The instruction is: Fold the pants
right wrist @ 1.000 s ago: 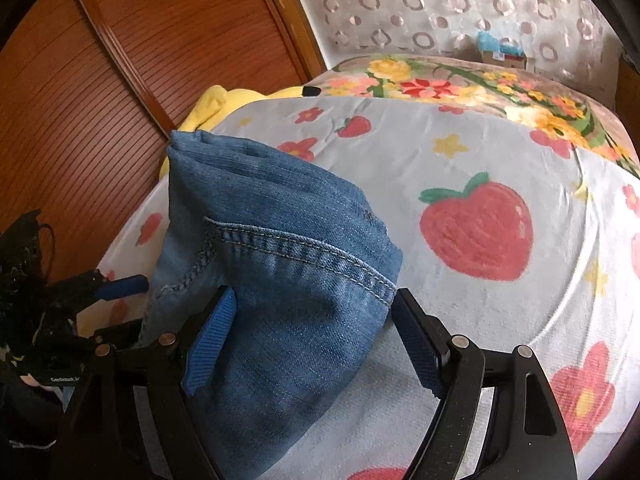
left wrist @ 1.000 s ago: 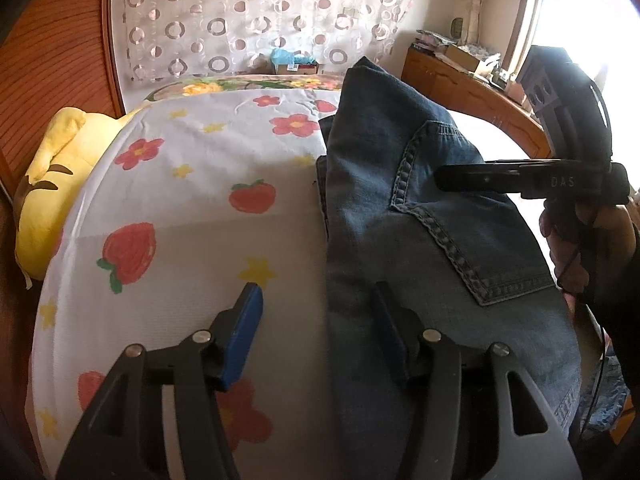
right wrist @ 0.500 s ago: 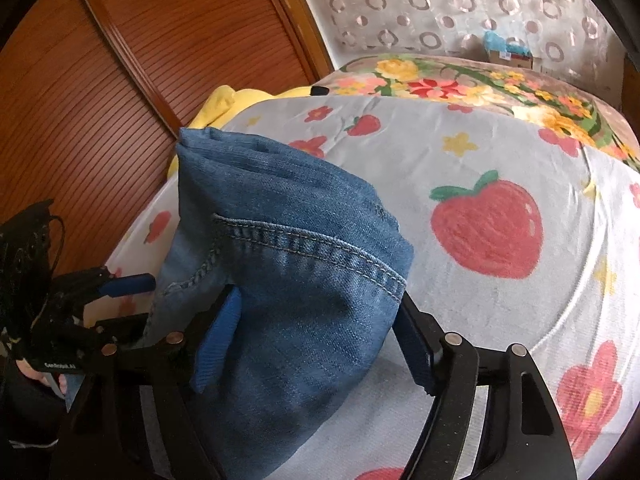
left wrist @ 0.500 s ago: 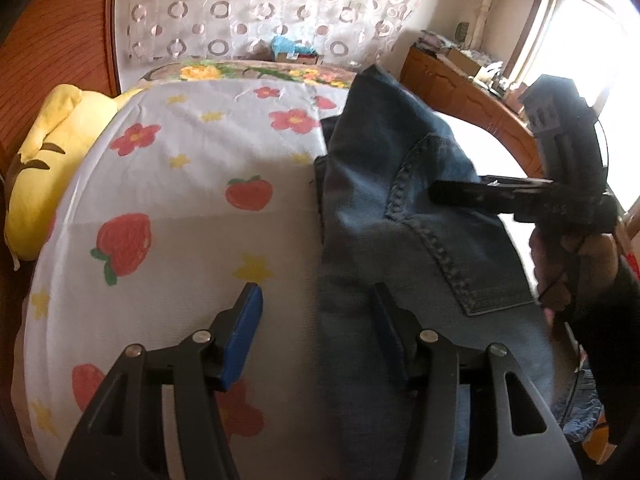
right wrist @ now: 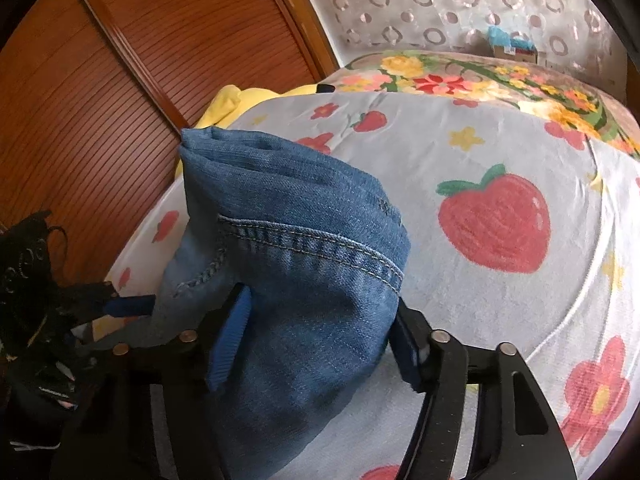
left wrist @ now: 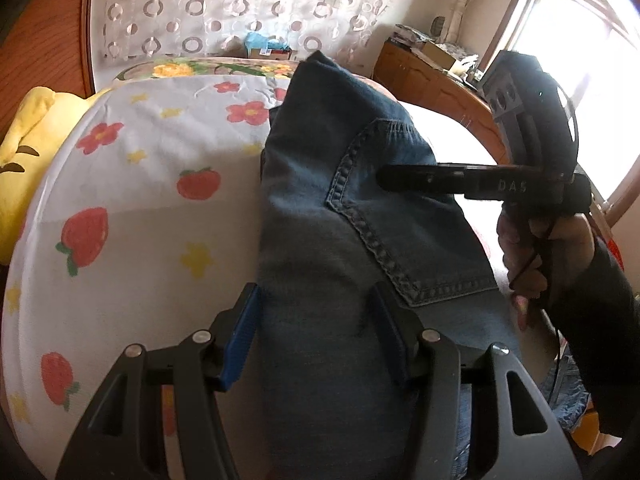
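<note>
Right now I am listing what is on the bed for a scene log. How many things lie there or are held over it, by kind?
Folded blue denim pants: 1
Black two-finger grippers with blue pads, left gripper and right gripper: 2
Yellow plush toy at the bed's edge: 1
White strawberry-and-flower print bedsheet: 1
Floral blanket at the far end: 1
Total: 6

The folded blue denim pants (right wrist: pixel 304 264) are coarse woven cloth with raised pale stitching. The white strawberry-print bedspread (right wrist: pixel 500 300) looks soft, matt and faintly nubbly. The reddish wooden ribbed wardrobe doors (right wrist: pixel 120 92) show a satin sheen. The black plastic gripper frames carry ridged blue pads (right wrist: pixel 230 340).
</note>
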`<act>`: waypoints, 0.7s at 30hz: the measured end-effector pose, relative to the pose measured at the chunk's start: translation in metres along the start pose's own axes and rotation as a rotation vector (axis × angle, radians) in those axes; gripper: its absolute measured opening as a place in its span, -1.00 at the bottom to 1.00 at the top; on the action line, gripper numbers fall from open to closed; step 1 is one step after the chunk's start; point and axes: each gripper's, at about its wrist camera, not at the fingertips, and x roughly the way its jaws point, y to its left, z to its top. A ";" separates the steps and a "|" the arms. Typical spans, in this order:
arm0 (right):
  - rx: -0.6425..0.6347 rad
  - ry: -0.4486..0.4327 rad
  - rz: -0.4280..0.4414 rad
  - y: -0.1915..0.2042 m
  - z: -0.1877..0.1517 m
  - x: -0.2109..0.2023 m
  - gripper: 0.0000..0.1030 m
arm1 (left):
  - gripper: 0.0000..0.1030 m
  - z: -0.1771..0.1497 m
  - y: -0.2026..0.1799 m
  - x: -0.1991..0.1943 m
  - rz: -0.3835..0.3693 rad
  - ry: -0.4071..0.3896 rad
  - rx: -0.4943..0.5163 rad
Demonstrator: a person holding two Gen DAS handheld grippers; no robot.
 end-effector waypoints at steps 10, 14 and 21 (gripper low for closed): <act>-0.071 -0.067 -0.016 0.024 0.003 -0.022 -0.47 | -0.33 -0.004 -0.005 -0.009 -0.028 -0.036 0.023; -0.097 -0.095 -0.014 0.042 0.011 -0.035 -0.55 | -0.63 -0.005 -0.003 -0.015 -0.045 -0.048 0.020; -0.149 -0.129 -0.009 0.076 0.029 -0.051 -0.61 | -0.87 -0.002 0.005 -0.034 -0.066 -0.098 -0.001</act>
